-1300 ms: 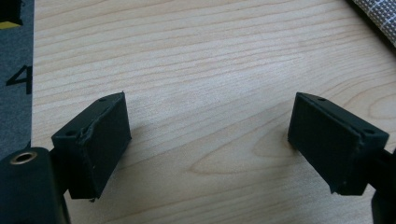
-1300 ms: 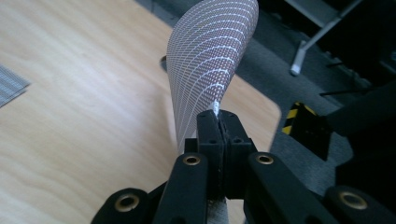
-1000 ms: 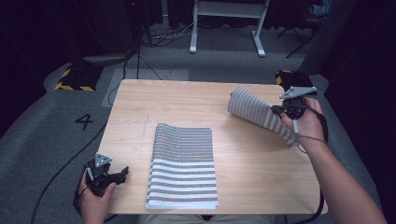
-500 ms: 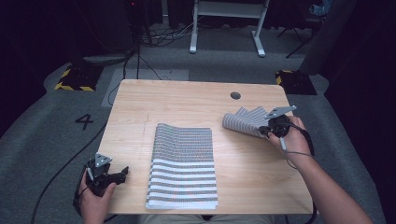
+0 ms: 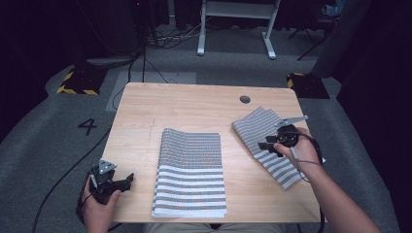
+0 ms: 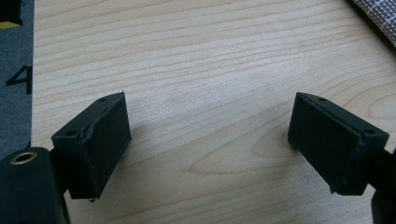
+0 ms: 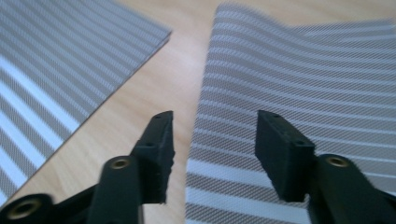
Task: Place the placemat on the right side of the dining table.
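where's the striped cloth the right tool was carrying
In the high view the striped cloth lies on the table's right side, under the right tool, right of the folded stack.

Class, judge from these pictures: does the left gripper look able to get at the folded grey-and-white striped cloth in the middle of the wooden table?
Probably yes. The left gripper waits open at the table's near left corner, with bare wood between it and the folded striped cloth.

Left claw (image 6: 210, 140) jaws apart over bare wooden table (image 6: 210, 60), striped cloth corner (image 6: 378, 18) top right
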Demonstrator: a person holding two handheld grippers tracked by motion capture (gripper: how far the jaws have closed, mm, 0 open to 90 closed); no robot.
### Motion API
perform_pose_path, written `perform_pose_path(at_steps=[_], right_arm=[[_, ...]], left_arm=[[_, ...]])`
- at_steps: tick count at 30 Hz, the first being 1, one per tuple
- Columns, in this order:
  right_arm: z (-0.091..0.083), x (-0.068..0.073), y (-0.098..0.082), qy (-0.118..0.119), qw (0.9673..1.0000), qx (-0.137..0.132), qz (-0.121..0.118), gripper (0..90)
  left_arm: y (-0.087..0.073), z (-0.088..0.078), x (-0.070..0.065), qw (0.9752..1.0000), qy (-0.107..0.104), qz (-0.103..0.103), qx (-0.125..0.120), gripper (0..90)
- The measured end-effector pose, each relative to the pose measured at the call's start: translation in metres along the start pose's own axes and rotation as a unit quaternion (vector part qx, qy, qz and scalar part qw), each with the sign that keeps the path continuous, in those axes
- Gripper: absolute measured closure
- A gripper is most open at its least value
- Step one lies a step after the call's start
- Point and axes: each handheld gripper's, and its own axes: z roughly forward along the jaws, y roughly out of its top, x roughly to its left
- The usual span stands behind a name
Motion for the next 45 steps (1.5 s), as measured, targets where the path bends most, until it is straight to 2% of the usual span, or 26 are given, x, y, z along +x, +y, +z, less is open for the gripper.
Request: perform_pose_path(at_steps=[2, 6, 9, 13, 16, 20, 23, 26, 32, 34, 37, 39, 40, 42, 43, 45], right_arm=[[-0.011, -0.01, 0.003, -0.02, 0.9993, -0.026, 0.017, 41.4], [-0.027, -0.039, 0.0, -0.06, 0.9954, -0.045, 0.06, 38.3], [-0.03, -0.061, -0.011, -0.103, 0.9909, -0.032, 0.08, 37.1], [-0.022, -0.082, -0.03, -0.133, 0.9868, -0.009, 0.091, 35.3], [-0.014, -0.099, -0.043, -0.157, 0.9819, -0.004, 0.105, 34.4], [-0.007, -0.116, -0.054, -0.169, 0.9781, 0.015, 0.121, 30.8], [-0.002, -0.12, -0.059, -0.159, 0.9794, 0.019, 0.123, 28.7], [0.003, -0.125, -0.063, -0.154, 0.978, 0.017, 0.14, 27.3], [0.013, -0.131, -0.07, -0.157, 0.9772, 0.041, 0.136, 26.8], [0.011, -0.129, -0.069, -0.162, 0.9765, 0.04, 0.137, 38.3], [0.0, -0.124, -0.064, -0.177, 0.9765, 0.06, 0.107, 64.4], [-0.007, -0.121, -0.06, -0.178, 0.9773, 0.065, 0.096, 75.0], [-0.011, -0.12, -0.058, -0.182, 0.9773, 0.066, 0.085, 84.0], [-0.017, -0.117, -0.054, -0.184, 0.9779, 0.069, 0.07, 89.3], [-0.018, -0.116, -0.053, -0.179, 0.9792, 0.068, 0.065, 90.0], [-0.02, -0.114, -0.051, -0.178, 0.9795, 0.07, 0.062, 90.0]], left_arm=[[0.0, 0.0, 0.0, 1.0, 0.0, 0.0, 0.0, 13.2], [0.0, 0.0, 0.0, 1.0, 0.0, 0.0, 0.0, 13.2], [0.0, 0.0, 0.0, 1.0, 0.0, 0.0, 0.0, 13.2], [0.0, 0.0, 0.0, 1.0, 0.0, 0.0, 0.0, 13.2], [0.0, 0.0, 0.0, 1.0, 0.0, 0.0, 0.0, 13.2], [0.0, 0.0, 0.0, 1.0, 0.001, 0.0, 0.0, 13.2], [0.0, 0.0, 0.0, 1.0, 0.001, 0.0, 0.0, 13.2], [0.0, 0.0, 0.0, 1.0, 0.001, 0.0, 0.0, 13.2], [0.0, 0.0, -0.001, 1.0, 0.002, -0.002, 0.0, 13.4], [0.0, 0.0, -0.001, 1.0, 0.002, -0.002, 0.0, 13.4], [0.0, 0.0, -0.001, 1.0, 0.002, -0.002, 0.0, 13.3], [0.0, 0.0, -0.001, 1.0, 0.002, -0.002, 0.0, 13.3], [0.0, 0.0, -0.001, 1.0, 0.002, -0.002, 0.0, 13.3], [0.0, 0.0, -0.001, 1.0, 0.002, -0.002, 0.0, 13.3], [0.0, 0.0, -0.001, 1.0, 0.002, -0.002, 0.0, 13.3], [0.0, 0.0, -0.001, 1.0, 0.002, -0.002, 0.0, 13.4]])
